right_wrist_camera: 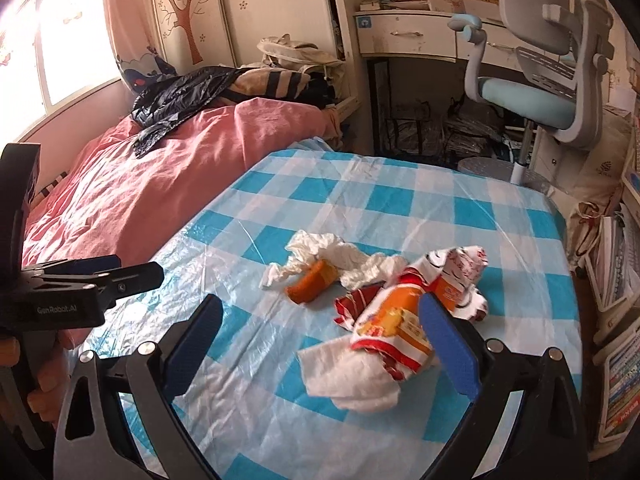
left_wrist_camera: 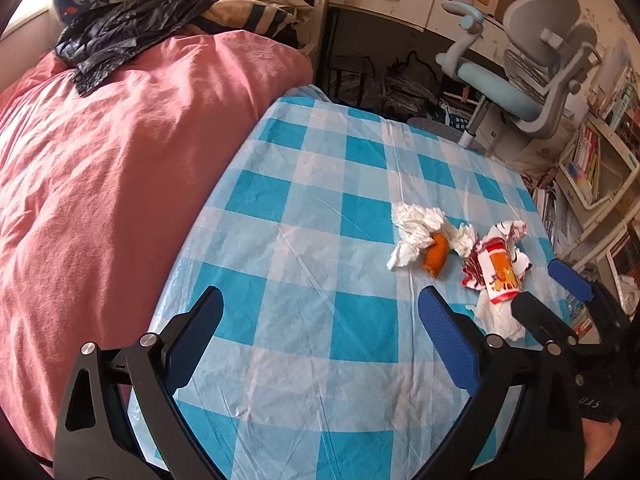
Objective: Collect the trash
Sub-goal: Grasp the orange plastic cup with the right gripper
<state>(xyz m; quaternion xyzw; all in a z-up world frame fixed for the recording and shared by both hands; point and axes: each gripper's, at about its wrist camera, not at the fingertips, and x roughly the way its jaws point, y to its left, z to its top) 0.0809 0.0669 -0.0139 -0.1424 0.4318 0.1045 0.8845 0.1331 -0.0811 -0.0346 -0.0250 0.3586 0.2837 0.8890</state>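
— Blue and white checks cover the table [right_wrist_camera: 500,208], a thin plastic cloth with creases in it. What lies on it?

— A heap of trash toward the right side: a crumpled white tissue [right_wrist_camera: 320,254], an orange peel [right_wrist_camera: 310,286] touching it, a red and orange wrapper [right_wrist_camera: 404,322] just beside the peel, and a flat white napkin [right_wrist_camera: 352,376] under the wrapper's near end.

— And the grippers?

— The right gripper [right_wrist_camera: 322,330] hangs over the near part of the table with its fingers [right_wrist_camera: 450,346] spread wide and nothing between them; the right-hand blue pad is close to the wrapper, though I cannot tell if it touches. The left gripper [left_wrist_camera: 320,320] is also spread and empty, above bare cloth, left of the heap.

— Anything beside the table?

— A pink blanket [left_wrist_camera: 100,168] on the bed to the left, with a black plastic bag [left_wrist_camera: 120,36] lying on its far end. A grey and blue chair [right_wrist_camera: 552,92] stands beyond the table, by a desk.
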